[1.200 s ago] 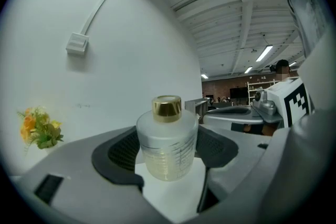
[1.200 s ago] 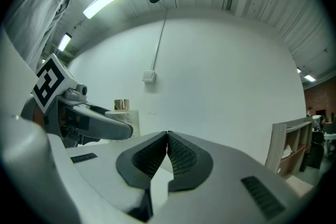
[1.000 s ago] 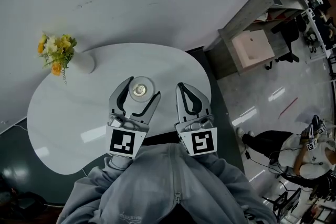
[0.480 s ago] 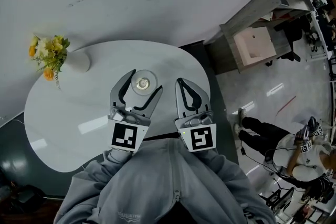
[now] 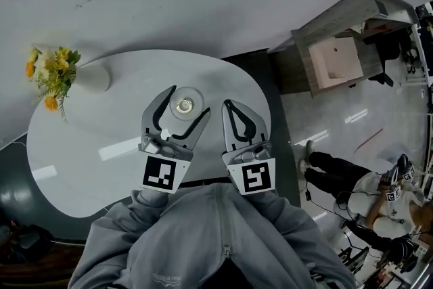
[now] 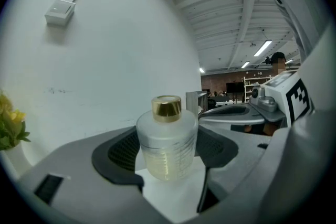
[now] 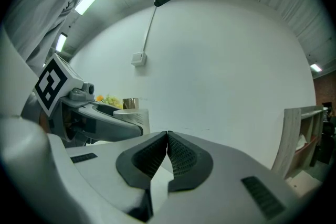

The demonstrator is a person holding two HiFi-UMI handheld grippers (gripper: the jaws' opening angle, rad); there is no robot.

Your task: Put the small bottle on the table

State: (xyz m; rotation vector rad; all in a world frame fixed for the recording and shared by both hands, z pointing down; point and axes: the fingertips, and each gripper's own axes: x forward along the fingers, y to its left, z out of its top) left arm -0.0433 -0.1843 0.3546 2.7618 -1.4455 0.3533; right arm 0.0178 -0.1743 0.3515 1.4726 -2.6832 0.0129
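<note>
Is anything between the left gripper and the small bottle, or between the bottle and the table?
Nothing visible. The small bottle stands directly between the left gripper's jaws, and its base appears to be already on the white table. The flower vase sits well off to the left.

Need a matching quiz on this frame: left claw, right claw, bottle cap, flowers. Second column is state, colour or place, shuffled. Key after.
Column A
1. left claw
2. right claw
3. bottle cap
4. flowers

Column B
a. gold
b. shut, nothing in it
c. yellow and orange, at the left end of the table
d. closed on the small bottle

Pairs: 1-d, 2-b, 3-a, 4-c
</note>
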